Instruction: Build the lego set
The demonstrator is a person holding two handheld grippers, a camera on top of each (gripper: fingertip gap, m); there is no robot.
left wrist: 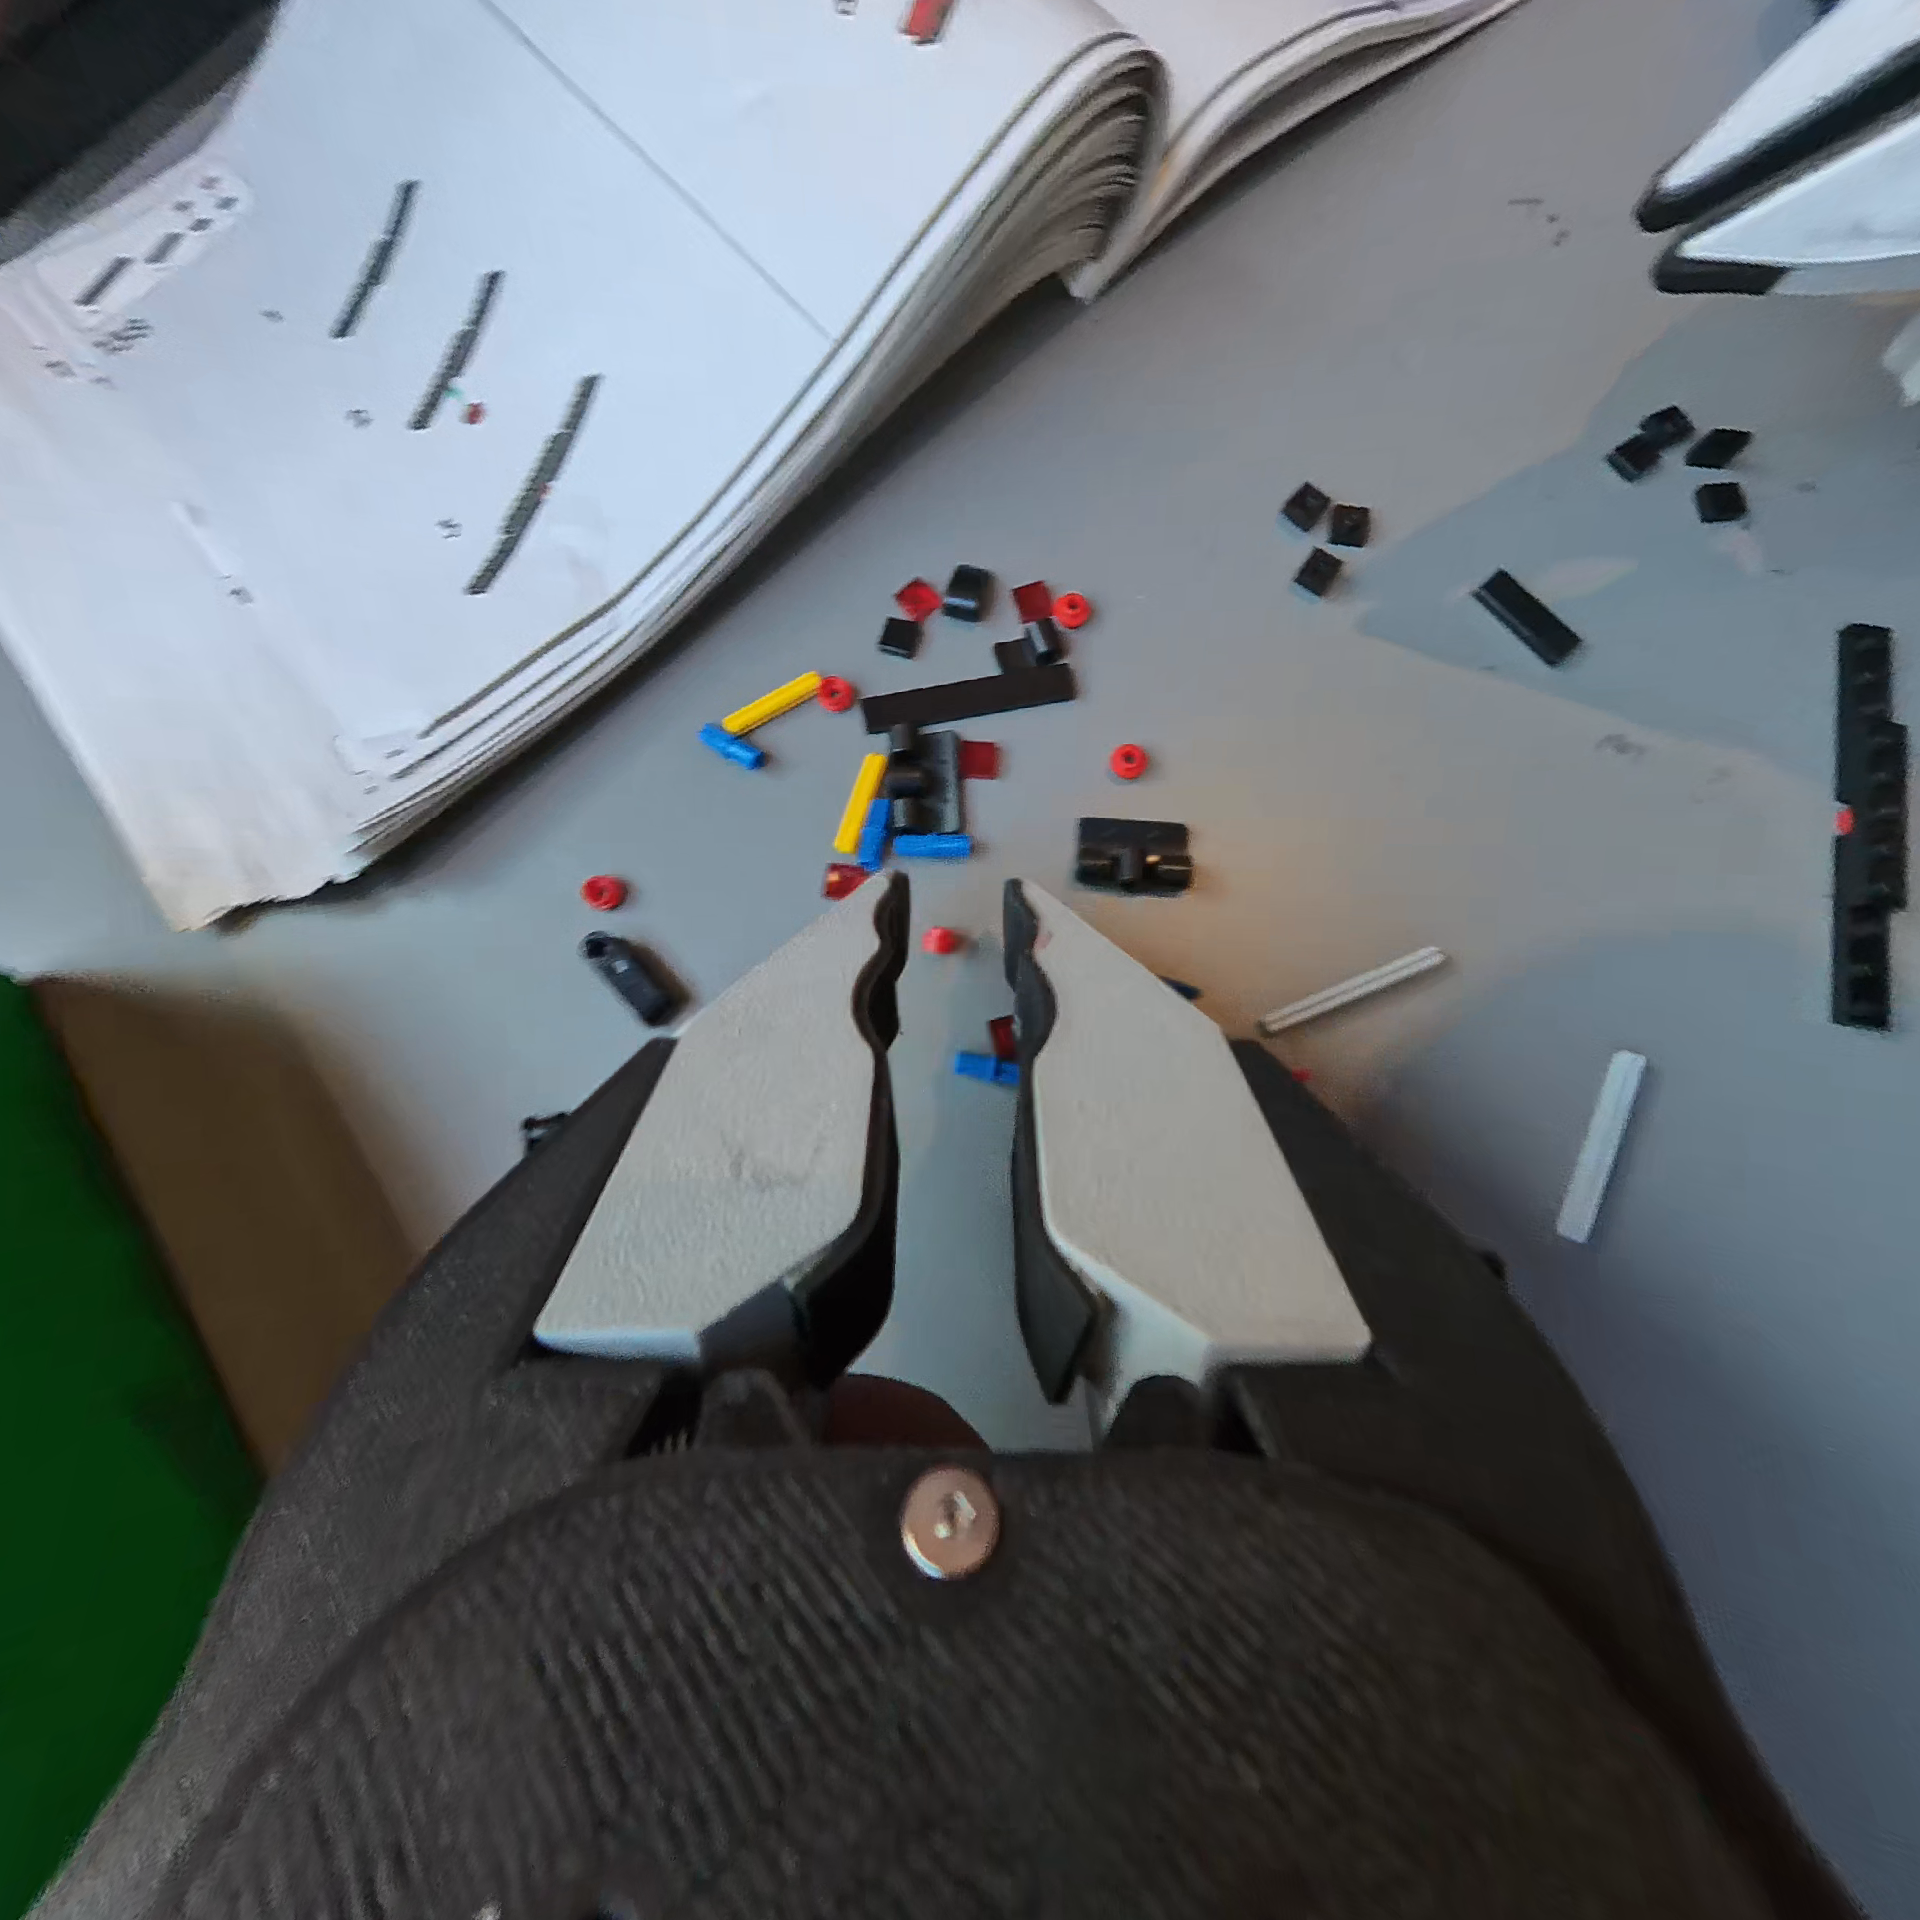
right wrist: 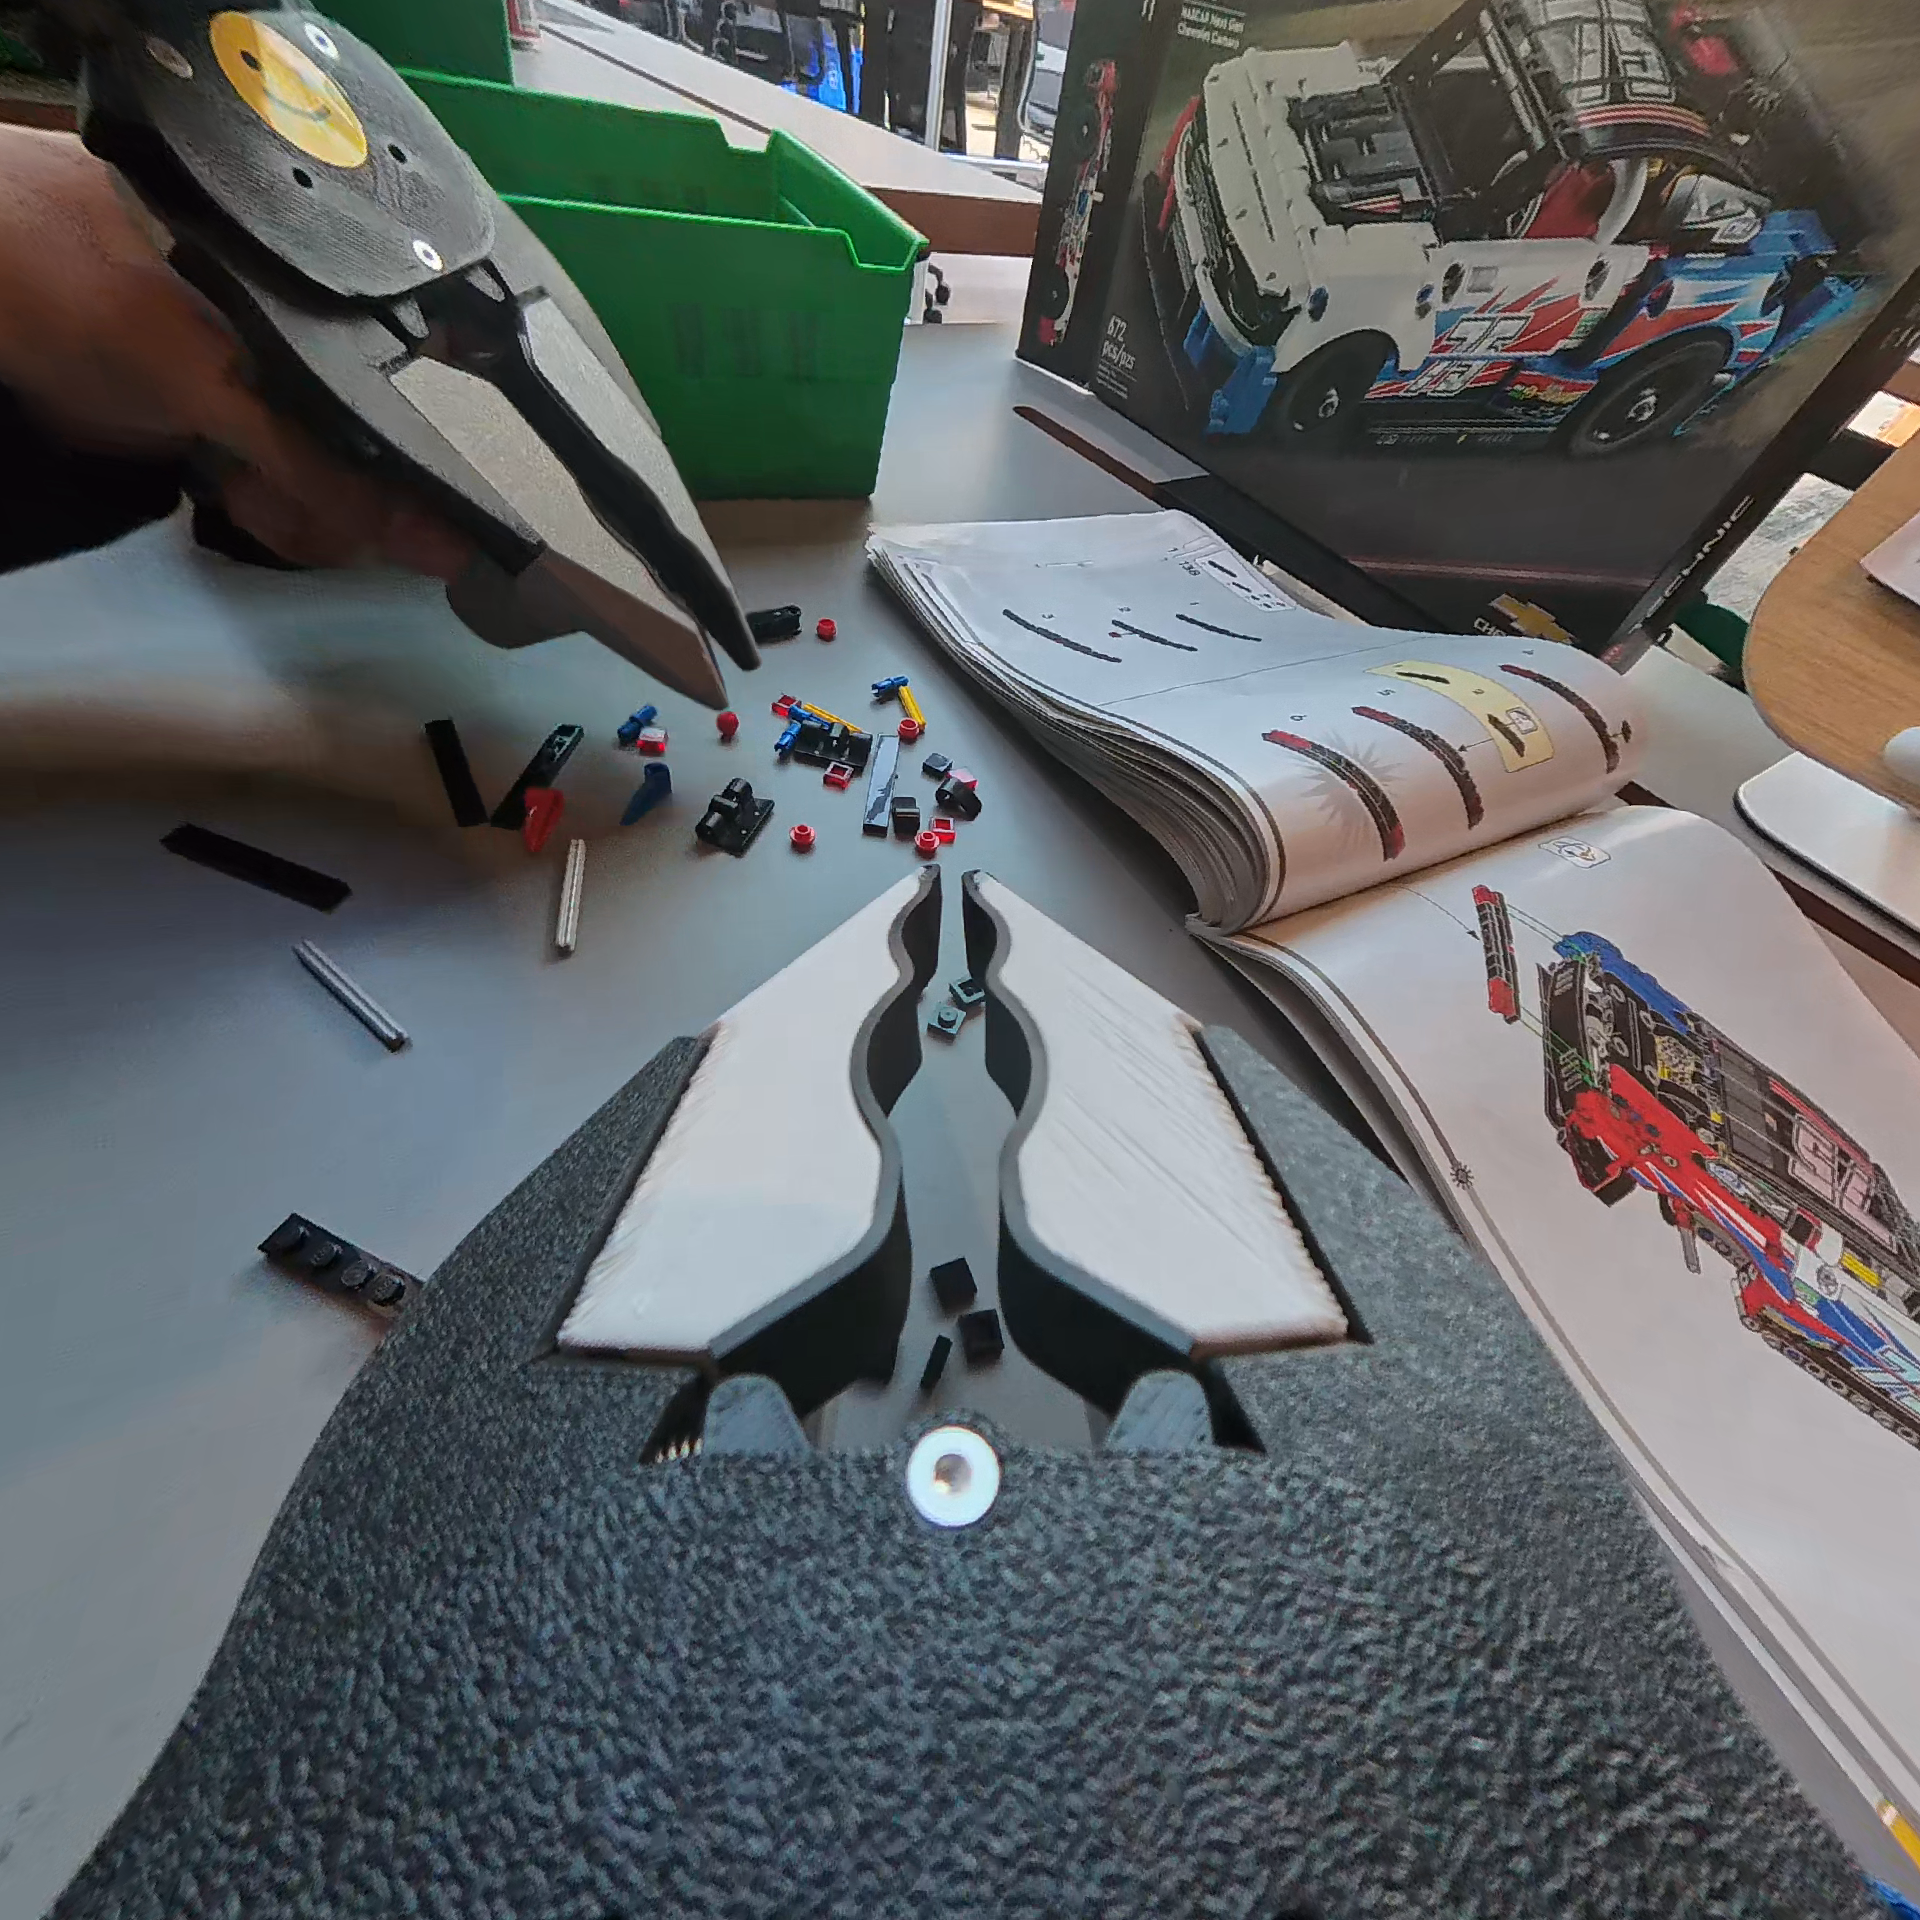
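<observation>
Right wrist view takes in the grey desk (right wrist: 156, 1039), with the set's box (right wrist: 1455, 260) and a green bin (right wrist: 707, 312) along the far side and the open instruction booklet (right wrist: 1351, 748) on the right. Loose lego pieces (right wrist: 831, 748) lie scattered mid-desk: light, rigid, slick plastic, likely to skid, so I would pinch each across its flat sides. The left gripper (right wrist: 732, 681) hangs just above a small red stud (right wrist: 726, 722), jaws parted narrowly, empty. The right gripper (right wrist: 951, 883) waits nearer, jaws released, holding nothing. Open desk lies left and near; the booklet's edge crowds the right
</observation>
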